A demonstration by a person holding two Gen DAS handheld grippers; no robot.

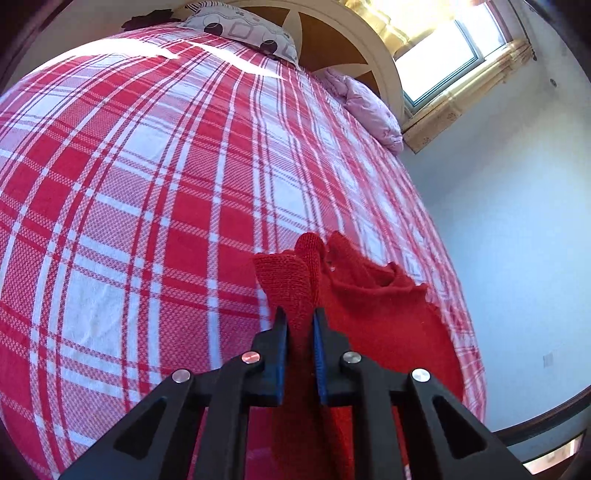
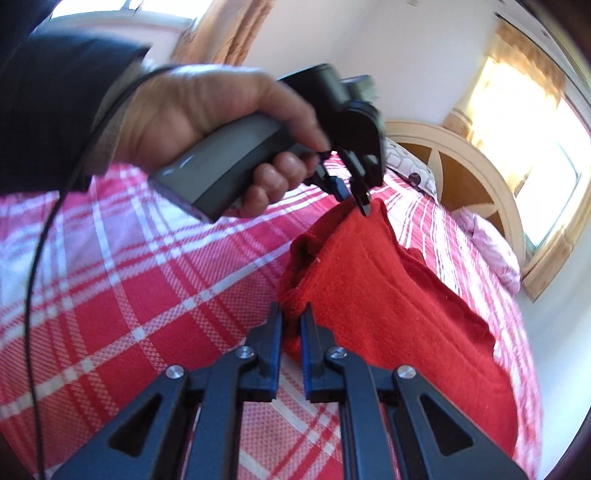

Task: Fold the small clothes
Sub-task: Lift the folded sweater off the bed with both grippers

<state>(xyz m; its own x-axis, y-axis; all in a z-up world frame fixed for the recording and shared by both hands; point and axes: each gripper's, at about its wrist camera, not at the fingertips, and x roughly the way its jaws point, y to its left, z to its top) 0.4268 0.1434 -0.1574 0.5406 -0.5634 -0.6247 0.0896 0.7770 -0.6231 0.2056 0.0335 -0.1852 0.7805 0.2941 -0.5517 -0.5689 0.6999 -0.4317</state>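
A small red knit garment [image 1: 376, 317] hangs above the red-and-white plaid bed [image 1: 147, 184], held up between both grippers. My left gripper [image 1: 300, 317] is shut on one bunched corner of it. In the right wrist view the garment [image 2: 388, 295] stretches from my right gripper [image 2: 291, 314], shut on its near corner, up to the left gripper [image 2: 354, 199], which a hand holds and which pinches the far corner.
The plaid bed [image 2: 129, 277] fills both views. A patterned pillow [image 1: 240, 29] and a pink quilt [image 1: 369, 107] lie by the round headboard [image 1: 332, 40]. A window [image 1: 450, 59] and a pale wall [image 1: 517, 221] are to the right.
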